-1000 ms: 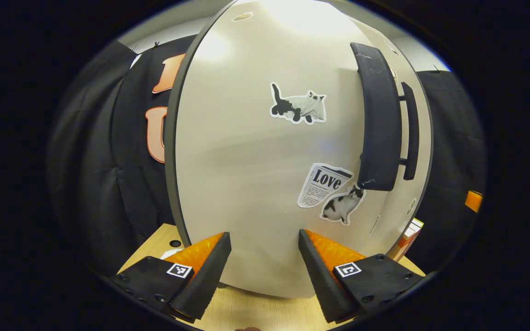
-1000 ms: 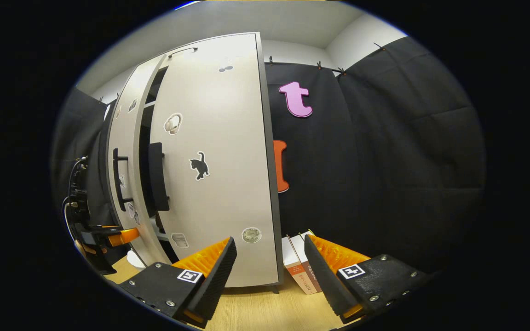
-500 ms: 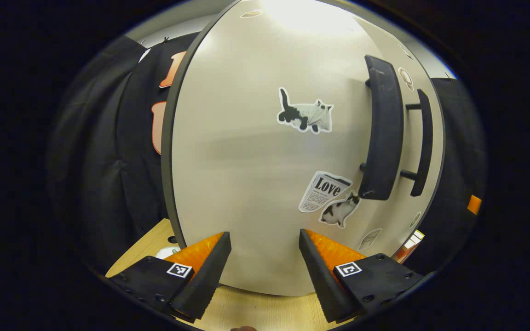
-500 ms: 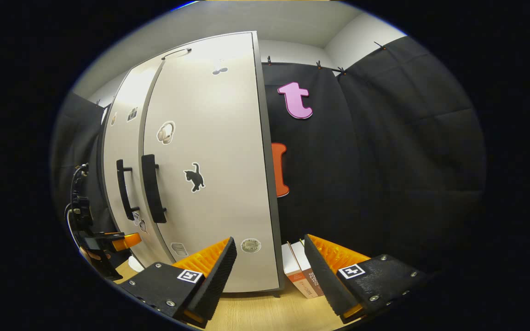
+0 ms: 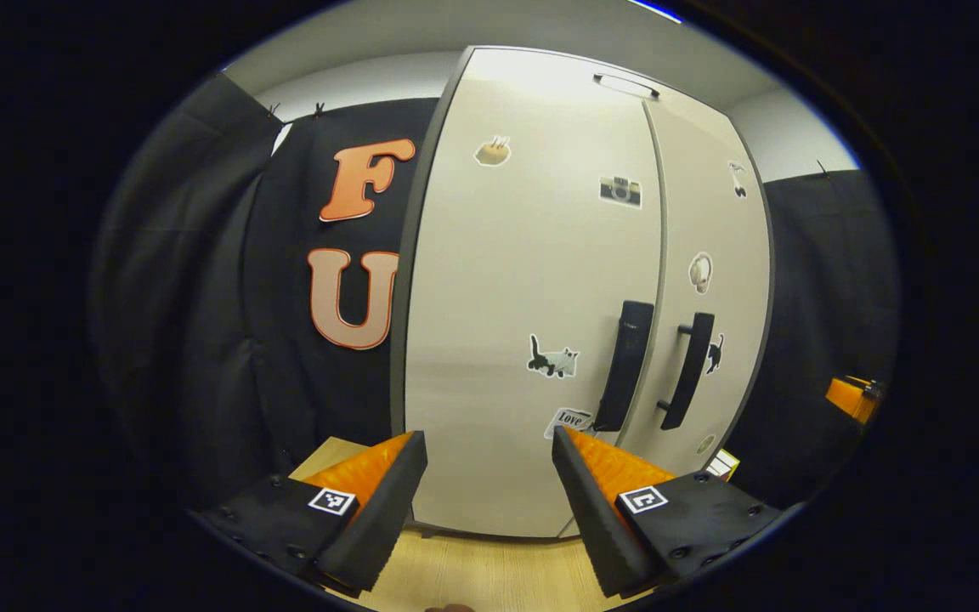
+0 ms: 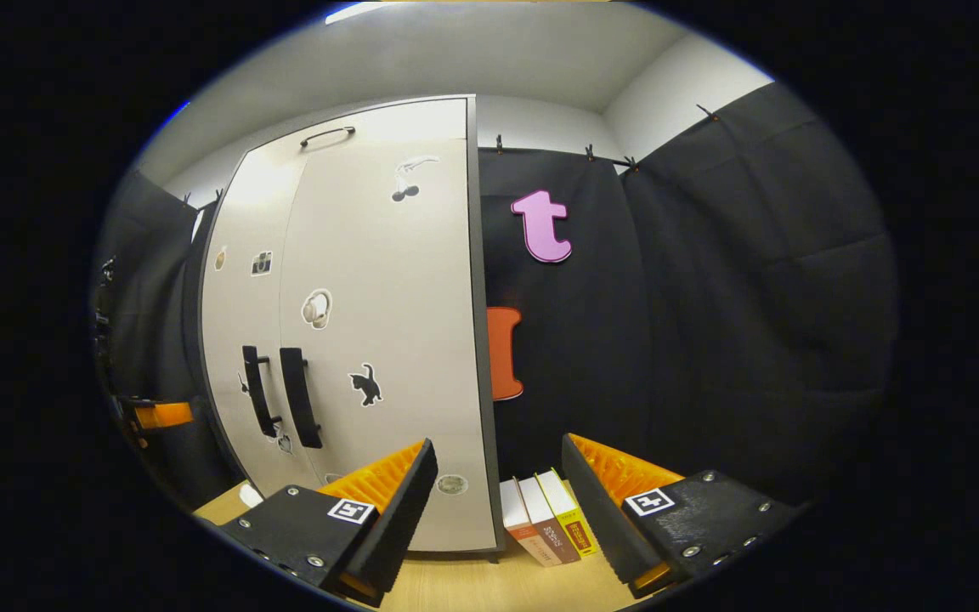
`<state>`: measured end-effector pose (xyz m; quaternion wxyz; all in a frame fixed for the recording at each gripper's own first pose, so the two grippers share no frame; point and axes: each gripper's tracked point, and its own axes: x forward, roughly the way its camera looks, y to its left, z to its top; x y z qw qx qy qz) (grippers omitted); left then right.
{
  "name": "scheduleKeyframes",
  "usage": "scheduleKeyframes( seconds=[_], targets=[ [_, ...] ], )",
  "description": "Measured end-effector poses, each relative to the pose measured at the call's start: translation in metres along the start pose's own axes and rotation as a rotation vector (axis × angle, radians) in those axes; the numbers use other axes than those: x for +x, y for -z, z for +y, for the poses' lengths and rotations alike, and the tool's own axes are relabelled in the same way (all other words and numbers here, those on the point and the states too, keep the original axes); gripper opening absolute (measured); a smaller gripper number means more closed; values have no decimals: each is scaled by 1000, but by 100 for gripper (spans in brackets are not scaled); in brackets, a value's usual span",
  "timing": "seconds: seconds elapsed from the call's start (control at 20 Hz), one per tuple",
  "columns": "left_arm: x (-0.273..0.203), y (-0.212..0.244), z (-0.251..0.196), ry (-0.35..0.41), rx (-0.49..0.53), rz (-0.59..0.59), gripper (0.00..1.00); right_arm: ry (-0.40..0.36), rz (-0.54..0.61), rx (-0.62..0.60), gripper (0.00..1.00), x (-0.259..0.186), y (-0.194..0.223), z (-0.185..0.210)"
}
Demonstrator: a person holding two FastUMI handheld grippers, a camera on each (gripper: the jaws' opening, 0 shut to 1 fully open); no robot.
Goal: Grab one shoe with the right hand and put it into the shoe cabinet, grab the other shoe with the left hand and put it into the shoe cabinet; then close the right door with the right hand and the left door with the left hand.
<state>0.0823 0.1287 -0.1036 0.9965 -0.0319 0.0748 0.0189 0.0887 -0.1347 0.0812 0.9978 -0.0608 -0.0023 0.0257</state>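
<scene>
Left gripper view: my left gripper (image 5: 489,501) hangs released, its two wedge-shaped fingers spread wide with nothing between them, above a pale wood-grain table (image 5: 489,578). Ahead stands the shoe cabinet (image 5: 574,297), a tall smooth matte off-white box with thin dark edges. Its left door (image 5: 532,297) and right door (image 5: 706,289) lie flush, one fine seam between them. Each carries a long flat dark bar handle, mounted upright just beside the seam. Small stickers dot both panels, a cat shape among them. The shoes are out of sight behind the shut doors.

Right gripper view: my right gripper (image 6: 498,510) is likewise released, fingers apart and holding nothing. The cabinet sits left of centre, doors flat and shut. Three books (image 6: 545,518) stand upright, just beside the cabinet's right foot on the table. At the far left edge a small block on a dark frame is probably my other gripper; too dim to tell more.
</scene>
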Motion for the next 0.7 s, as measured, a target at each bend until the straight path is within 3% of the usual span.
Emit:
scheduleKeyframes(
  seconds=[0.4,0.65,0.7],
  targets=[
    [-56,-30,58,-89,26,-35,97,6,-22,-37,92,-17,-27,-6],
    [-65,-28,79,-112,27,-34,96,-9,-20,-32,92,-16,-24,13],
    [-66,-27,83,-115,29,-35,97,-12,-23,-31,100,-16,-24,18]
  ],
)
